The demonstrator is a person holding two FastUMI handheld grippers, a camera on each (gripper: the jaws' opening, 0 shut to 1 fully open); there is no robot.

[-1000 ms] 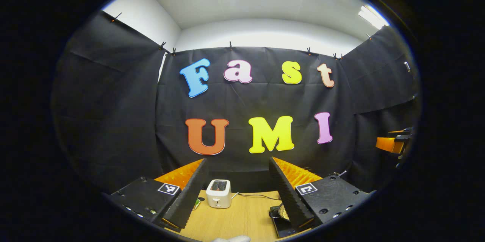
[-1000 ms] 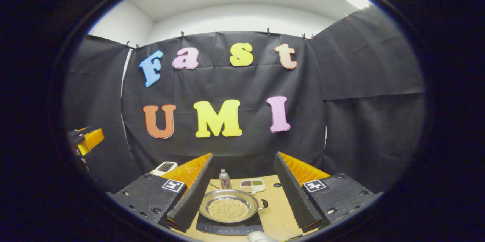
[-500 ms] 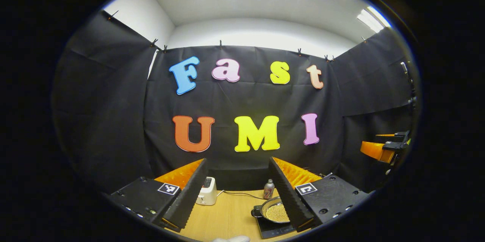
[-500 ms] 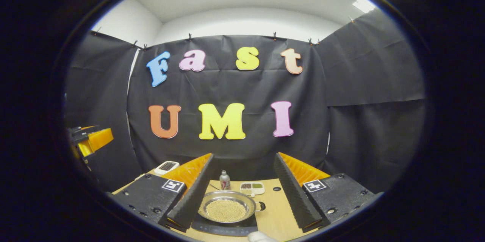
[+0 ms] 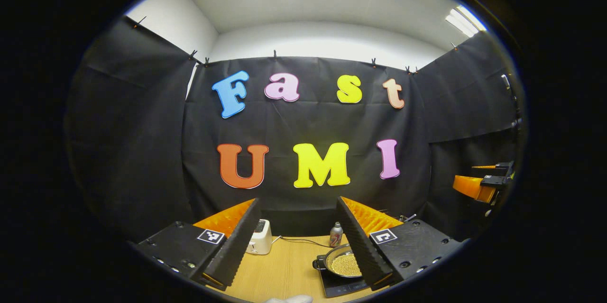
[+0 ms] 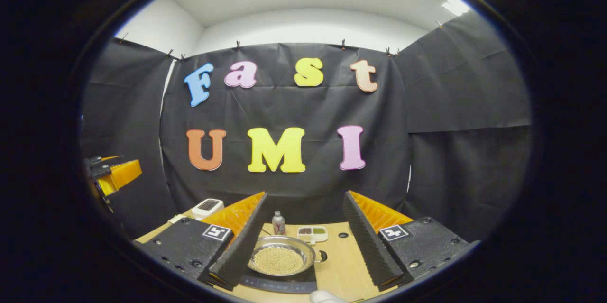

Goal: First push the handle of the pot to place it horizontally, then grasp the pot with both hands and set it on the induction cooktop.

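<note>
On flat black cooktop (image 6: 280,283), round steel pot (image 6: 280,260) of grains, ridged claws (image 5: 297,241) (image 6: 304,241) agape, empty.

Lying on table (image 6: 339,265): cooktop (image 6: 280,284), toaster (image 5: 260,242), bottle (image 6: 278,224), tray (image 6: 312,232).

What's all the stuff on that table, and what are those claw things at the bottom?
pot: one, silvery, holding small yellowish beads, sitting on the cooktop.
induction cooktop: one, black, near table edge.
bottle: one, small, silvery with a red label, behind the pot.
divided tray: one, white, right of the bottle.
toaster: one, white, at the table's back left.
table: one, light wood.
left claw: one, open, holding nothing.
right claw: one, open, holding nothing.
</note>
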